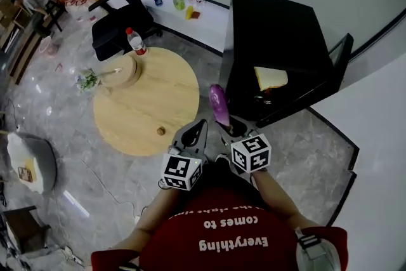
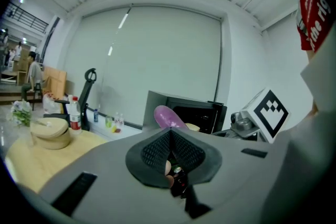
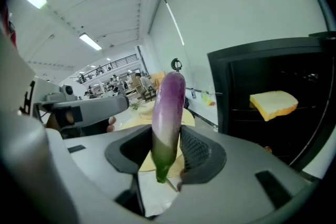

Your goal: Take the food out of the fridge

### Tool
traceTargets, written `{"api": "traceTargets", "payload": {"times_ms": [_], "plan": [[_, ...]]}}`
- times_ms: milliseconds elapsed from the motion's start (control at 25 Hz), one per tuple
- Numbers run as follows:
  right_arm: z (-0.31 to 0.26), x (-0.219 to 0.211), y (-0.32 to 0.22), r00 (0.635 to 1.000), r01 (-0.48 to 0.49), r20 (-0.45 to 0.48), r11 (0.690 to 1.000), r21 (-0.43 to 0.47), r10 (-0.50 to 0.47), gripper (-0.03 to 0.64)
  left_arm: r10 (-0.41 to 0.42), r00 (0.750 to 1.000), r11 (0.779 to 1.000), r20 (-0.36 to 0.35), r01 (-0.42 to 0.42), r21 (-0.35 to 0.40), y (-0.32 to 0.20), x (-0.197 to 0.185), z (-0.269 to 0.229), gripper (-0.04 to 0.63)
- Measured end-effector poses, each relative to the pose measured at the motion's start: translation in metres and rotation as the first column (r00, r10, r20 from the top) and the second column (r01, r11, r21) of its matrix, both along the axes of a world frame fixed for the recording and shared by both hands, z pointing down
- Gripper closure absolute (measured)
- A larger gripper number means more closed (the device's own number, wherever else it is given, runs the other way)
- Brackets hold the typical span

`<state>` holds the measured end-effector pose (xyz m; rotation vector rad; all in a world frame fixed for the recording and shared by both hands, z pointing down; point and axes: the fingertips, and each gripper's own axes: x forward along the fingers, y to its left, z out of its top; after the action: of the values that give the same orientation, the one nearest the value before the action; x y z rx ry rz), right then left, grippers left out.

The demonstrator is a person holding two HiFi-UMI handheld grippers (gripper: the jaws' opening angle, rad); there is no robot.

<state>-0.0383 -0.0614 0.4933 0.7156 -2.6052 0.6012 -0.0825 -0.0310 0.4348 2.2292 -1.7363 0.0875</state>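
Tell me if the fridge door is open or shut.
Open. The door stands swung out from the fridge, and the slice of bread on a shelf inside is in plain sight.

A purple eggplant (image 3: 168,107) is gripped upright by the right tool (image 3: 167,150), with a bread slice (image 3: 274,104) seen inside the fridge (image 3: 273,52) to its right.
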Motion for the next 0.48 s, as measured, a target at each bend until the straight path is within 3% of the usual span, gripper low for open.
{"api": "traceTargets", "payload": {"times_ms": [200,480], "plan": [[0.006,-0.047,0.014,0.991,0.13,-0.006,0.991,-0.01,-0.13,0.448,-0.139,0.99,0.99,-0.004,0.139,0.0,0.019,-0.044,0.001,0.592],[0.012,-0.105,0.042,0.955,0.295,-0.013,0.955,-0.026,-0.295,0.448,-0.294,0.956,0.956,-0.008,0.294,-0.017,0.049,-0.091,0.007,0.592]]}}
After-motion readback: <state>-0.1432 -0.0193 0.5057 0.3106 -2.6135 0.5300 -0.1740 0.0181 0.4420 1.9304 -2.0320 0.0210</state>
